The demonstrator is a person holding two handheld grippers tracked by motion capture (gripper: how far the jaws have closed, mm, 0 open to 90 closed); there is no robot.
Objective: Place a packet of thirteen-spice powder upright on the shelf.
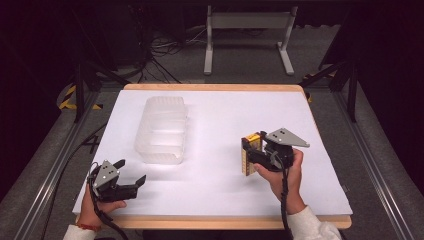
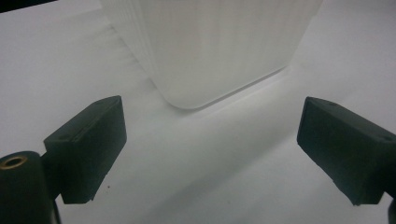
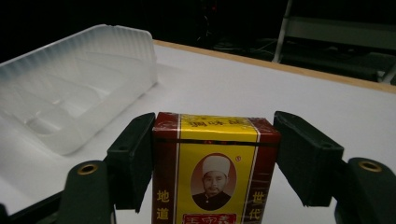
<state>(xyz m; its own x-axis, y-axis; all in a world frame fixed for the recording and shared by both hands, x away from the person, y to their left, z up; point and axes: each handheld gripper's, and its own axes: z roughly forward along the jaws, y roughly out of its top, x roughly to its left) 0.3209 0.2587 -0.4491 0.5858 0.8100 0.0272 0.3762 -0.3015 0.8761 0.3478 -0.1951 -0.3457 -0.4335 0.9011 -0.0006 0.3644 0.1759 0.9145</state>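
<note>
White table [image 1: 215, 190]; right tongs [image 3: 212, 154] clamp box [image 3: 215, 163]; left tongs [image 2: 210, 154] wide open.

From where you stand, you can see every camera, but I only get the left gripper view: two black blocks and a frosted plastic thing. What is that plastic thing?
Observer: It is a clear plastic container, open at the top and standing on the white table ahead of the left gripper.
Operator: Is there anything inside it?
Observer: The right gripper view looks into it, and the part seen there holds nothing.
Operator: And what is the other hand doing?
Observer: The right gripper is shut on a small red and yellow box, with a pad pressing each side.
Operator: Is that box near the container?
Observer: No, it is off to the container's right, apart from it.
</note>
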